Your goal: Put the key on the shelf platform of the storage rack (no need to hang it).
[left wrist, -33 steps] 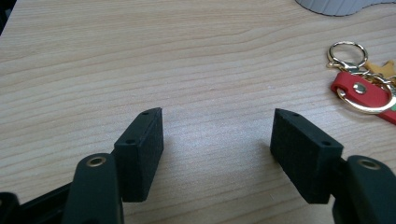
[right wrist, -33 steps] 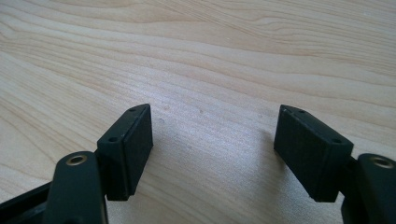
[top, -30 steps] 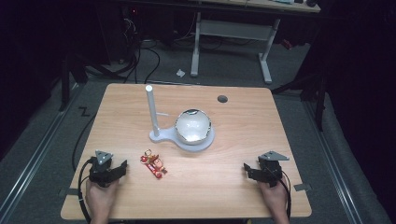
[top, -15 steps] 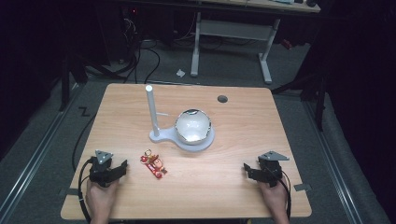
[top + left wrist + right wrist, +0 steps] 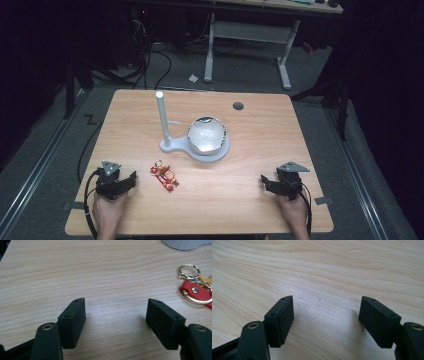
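A red keychain charm (image 5: 165, 176) with gold rings lies on the wooden table (image 5: 260, 130), left of centre near the front. In the left gripper view its red strap and gold ring (image 5: 193, 287) sit at the right edge. My left gripper (image 5: 131, 179) rests on the table just left of the charm, open, with bare wood between its jaws (image 5: 115, 315). My right gripper (image 5: 264, 182) rests near the front right, open over bare wood (image 5: 325, 315). A white stand (image 5: 196, 142) with an upright post (image 5: 162, 117) and a shiny round bowl (image 5: 206, 135) sits mid-table.
A small dark round hole (image 5: 238, 106) marks the table's far side. Beyond the table are a white desk frame (image 5: 247, 35) and cables on the dark floor. The stand's grey base edge (image 5: 185, 243) appears at the top of the left gripper view.
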A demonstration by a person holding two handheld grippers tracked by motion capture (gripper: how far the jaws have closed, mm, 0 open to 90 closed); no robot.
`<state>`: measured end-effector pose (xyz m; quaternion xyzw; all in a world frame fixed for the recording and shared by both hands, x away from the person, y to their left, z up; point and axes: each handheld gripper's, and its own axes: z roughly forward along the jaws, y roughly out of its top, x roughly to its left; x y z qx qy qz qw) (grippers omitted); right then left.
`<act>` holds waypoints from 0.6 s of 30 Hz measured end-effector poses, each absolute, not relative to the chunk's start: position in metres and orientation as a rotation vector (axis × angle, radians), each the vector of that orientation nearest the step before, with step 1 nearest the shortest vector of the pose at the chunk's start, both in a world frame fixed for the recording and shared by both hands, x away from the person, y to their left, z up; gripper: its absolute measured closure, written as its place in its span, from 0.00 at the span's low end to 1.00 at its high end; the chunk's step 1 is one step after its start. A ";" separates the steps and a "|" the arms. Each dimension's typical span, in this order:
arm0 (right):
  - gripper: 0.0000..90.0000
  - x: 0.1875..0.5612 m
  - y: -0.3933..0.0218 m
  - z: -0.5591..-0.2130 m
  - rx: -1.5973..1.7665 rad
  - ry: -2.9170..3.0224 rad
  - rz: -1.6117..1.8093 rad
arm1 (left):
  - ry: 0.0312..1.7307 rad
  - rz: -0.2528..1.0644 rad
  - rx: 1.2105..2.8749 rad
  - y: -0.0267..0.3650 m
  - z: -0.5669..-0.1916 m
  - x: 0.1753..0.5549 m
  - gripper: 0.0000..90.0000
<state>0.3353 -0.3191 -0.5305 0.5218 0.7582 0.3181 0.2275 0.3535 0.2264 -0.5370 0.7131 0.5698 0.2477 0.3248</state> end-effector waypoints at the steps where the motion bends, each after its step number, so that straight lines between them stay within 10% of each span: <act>1: 0.32 0.335 -0.319 -0.531 1.437 2.089 0.876 | 1.492 0.648 1.871 0.226 -0.537 0.354 0.36; 18: 0.32 0.335 -0.319 -0.531 1.436 2.089 0.876 | 1.482 0.619 1.892 0.223 -0.533 0.352 0.30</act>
